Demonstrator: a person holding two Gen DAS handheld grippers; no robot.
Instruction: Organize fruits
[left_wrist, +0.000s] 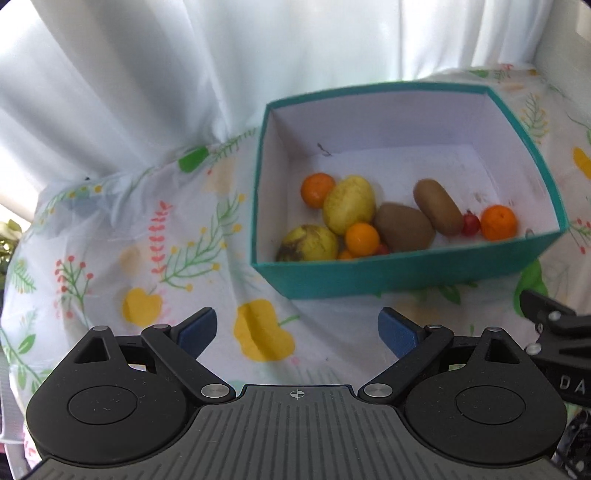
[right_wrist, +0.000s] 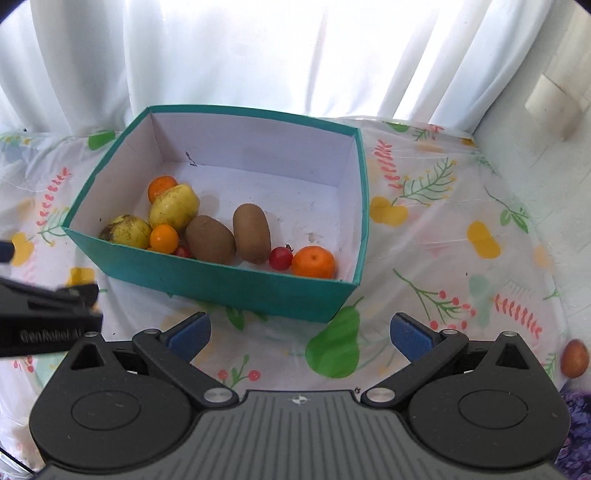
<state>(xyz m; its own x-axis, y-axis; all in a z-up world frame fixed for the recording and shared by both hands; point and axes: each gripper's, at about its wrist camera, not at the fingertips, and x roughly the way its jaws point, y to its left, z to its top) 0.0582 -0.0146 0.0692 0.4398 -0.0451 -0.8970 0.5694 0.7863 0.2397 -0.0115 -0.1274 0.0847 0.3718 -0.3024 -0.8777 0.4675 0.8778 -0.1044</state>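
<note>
1. My left tongs (left_wrist: 296, 332) released, blue pads spread wide, nothing between them, low centre of frame over the floral cloth (left_wrist: 122, 258) on the surface.
2. My right tongs (right_wrist: 300, 334) likewise released and empty, above a printed green pear.
3. Teal box (right_wrist: 221, 282) just beyond both tongs, mid-frame, white inside.
4. In the box, along its near wall: two kiwis (right_wrist: 210, 239), two yellow-green fruits (right_wrist: 173, 207), oranges (right_wrist: 313, 262), small red tomato (right_wrist: 280, 258).
5. One brownish fruit (right_wrist: 574, 358) lies outside on the cloth, right edge of the right view.
</note>
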